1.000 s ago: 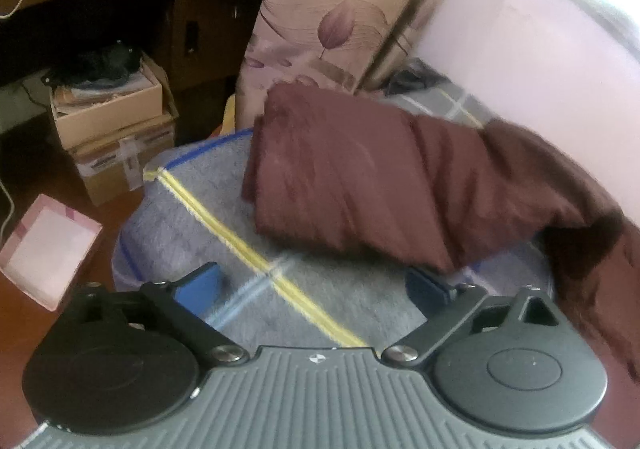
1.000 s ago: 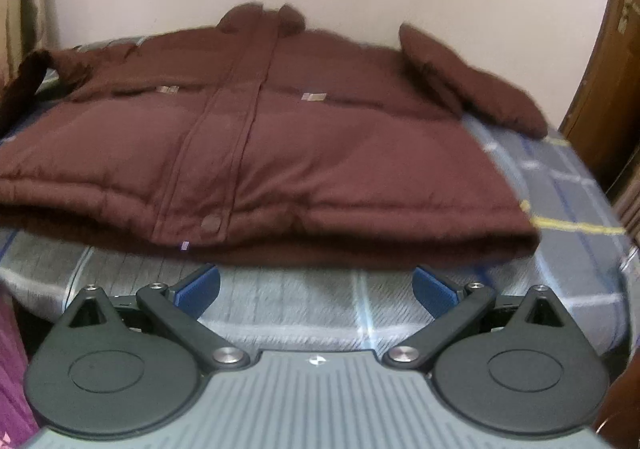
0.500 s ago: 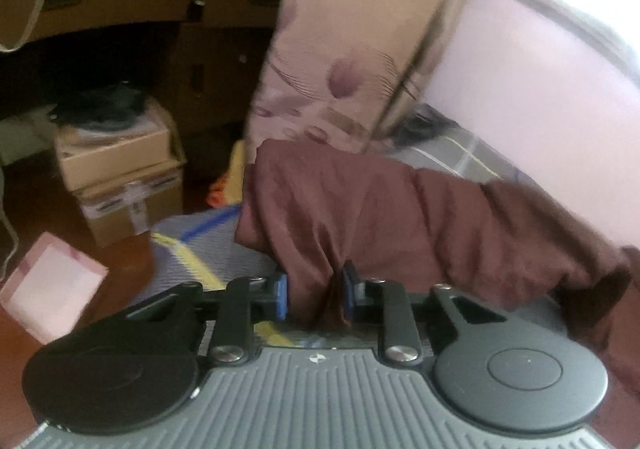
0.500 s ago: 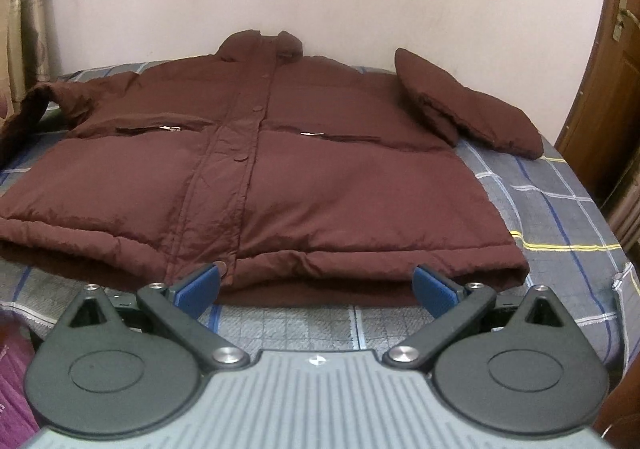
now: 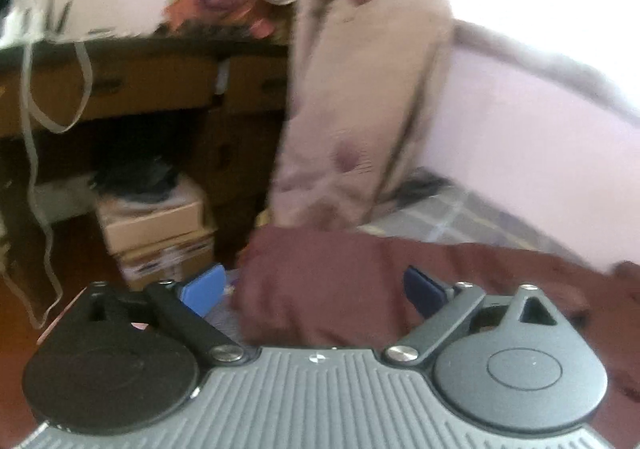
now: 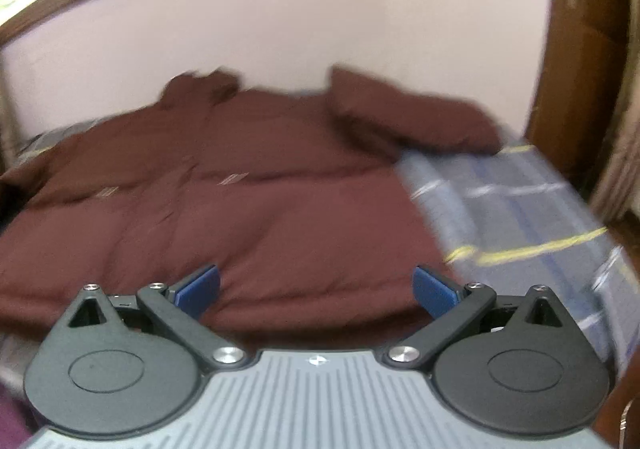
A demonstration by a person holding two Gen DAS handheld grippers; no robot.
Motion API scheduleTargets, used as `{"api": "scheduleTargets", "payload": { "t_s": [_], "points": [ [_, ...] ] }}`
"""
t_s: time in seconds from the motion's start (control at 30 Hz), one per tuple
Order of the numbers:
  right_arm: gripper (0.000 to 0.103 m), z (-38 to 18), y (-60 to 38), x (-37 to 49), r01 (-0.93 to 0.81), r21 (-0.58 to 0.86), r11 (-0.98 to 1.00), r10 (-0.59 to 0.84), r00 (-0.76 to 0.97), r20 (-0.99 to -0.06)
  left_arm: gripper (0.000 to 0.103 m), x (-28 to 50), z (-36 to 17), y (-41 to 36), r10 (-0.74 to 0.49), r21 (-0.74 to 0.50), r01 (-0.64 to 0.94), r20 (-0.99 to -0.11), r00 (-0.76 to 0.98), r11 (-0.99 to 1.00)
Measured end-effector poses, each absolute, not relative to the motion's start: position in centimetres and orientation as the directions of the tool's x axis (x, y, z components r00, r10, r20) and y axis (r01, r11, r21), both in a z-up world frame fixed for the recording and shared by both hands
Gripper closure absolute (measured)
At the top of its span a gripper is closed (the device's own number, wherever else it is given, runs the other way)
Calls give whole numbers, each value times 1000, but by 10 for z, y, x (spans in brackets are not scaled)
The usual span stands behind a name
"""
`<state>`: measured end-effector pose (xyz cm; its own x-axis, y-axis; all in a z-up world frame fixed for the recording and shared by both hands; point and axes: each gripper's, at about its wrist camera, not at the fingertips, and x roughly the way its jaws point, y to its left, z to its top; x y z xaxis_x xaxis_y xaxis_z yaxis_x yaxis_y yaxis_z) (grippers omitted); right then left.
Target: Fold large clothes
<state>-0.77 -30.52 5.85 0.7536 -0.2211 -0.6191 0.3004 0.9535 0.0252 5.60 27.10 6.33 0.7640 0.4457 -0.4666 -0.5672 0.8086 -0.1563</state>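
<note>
A large maroon padded jacket (image 6: 248, 209) lies front up on a bed with a grey checked cover (image 6: 520, 201). Its collar points to the far wall and one sleeve (image 6: 408, 117) is folded at the far right. In the left wrist view the other sleeve (image 5: 328, 289) lies between the open blue pads of my left gripper (image 5: 316, 289), and nothing grips it. My right gripper (image 6: 316, 287) is open and empty over the jacket's near hem. Both views are blurred by motion.
Left wrist view: a floral curtain (image 5: 360, 109), stacked cardboard boxes (image 5: 156, 233) on the floor, a dark wooden desk (image 5: 120, 89) with hanging cables. Right wrist view: a pink wall (image 6: 280, 41) behind the bed and a wooden door frame (image 6: 580, 41) at right.
My left gripper closed on the sleeve half a second ago and has now opened, with the sleeve still between its pads. My right gripper has moved forward over the jacket hem, staying open.
</note>
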Motion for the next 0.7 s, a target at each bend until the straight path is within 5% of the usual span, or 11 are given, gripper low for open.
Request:
{"api": "scheduleTargets", "payload": {
  "t_s": [0.17,0.33,0.5,0.7],
  "points": [
    [0,62,-347,40,329,-10,944,-282,793,-539,6,71,74,220,250,-202,-388,-489,836,899],
    [0,44,-374,119,314,-8,949,-265,787,-557,6,84,63,150,83,-198,-216,-525,847,956],
    [0,9,-492,122,478,604,638,-125,838,-531,5,83,51,105,2,-163,-106,-536,844,981],
    [0,-37,-597,123,602,679,419,-170,787,-593,3,102,43,74,0,-102,-66,-547,837,993]
  ]
}}
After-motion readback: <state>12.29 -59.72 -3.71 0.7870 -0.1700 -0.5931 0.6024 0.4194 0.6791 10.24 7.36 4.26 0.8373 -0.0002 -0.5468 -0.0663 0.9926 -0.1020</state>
